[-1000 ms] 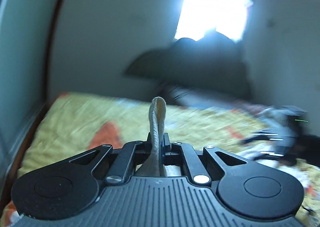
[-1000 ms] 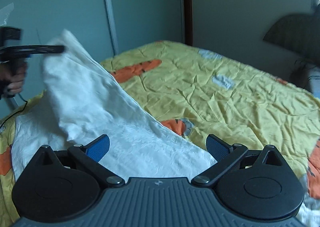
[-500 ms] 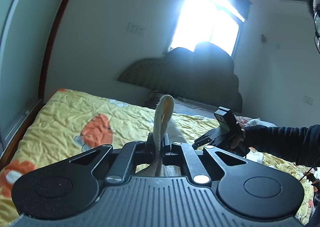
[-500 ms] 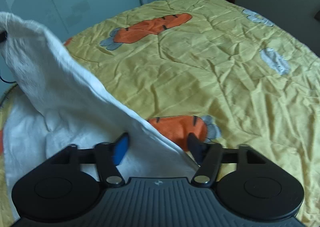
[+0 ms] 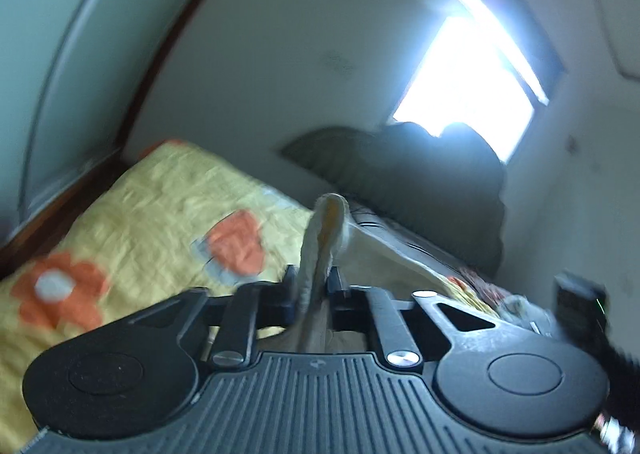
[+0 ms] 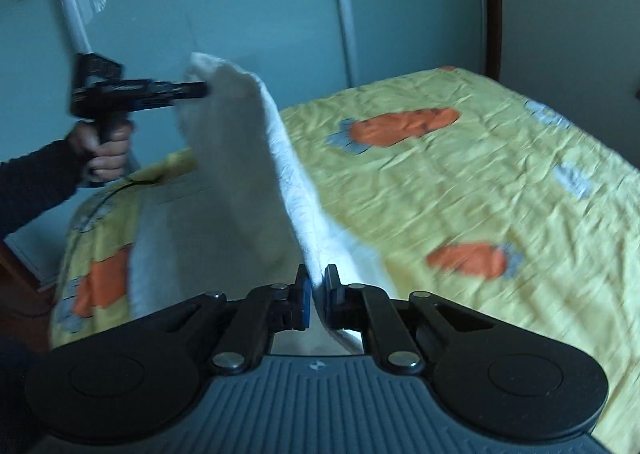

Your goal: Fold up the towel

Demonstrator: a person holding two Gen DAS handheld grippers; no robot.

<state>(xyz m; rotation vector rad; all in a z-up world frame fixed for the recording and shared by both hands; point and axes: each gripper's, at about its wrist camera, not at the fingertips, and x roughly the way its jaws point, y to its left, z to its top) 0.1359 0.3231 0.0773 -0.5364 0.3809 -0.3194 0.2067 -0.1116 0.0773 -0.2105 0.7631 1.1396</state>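
Observation:
A white towel (image 6: 240, 173) hangs stretched above the bed between both grippers. My right gripper (image 6: 317, 296) is shut on one corner of the towel, which rises from its blue-padded jaws. In the right wrist view my left gripper (image 6: 200, 90) pinches the opposite corner higher up at the left, held by a hand (image 6: 106, 149) in a dark sleeve. In the left wrist view the left gripper (image 5: 314, 290) is shut on a fold of the towel (image 5: 324, 230) that sticks up between its fingers; the right gripper's body (image 5: 580, 302) shows blurred at the right edge.
A bed with a yellow quilt (image 6: 460, 193) printed with orange carrots fills the space below. A pale green wardrobe (image 6: 240, 5) stands to the left. A dark headboard (image 5: 420, 181) and a bright window (image 5: 476, 81) lie beyond the bed.
My right gripper has closed on the towel's near corner, having been open around it. Both grippers have lifted, pulling the towel taut off the bed. The left wrist view has tilted and blurred.

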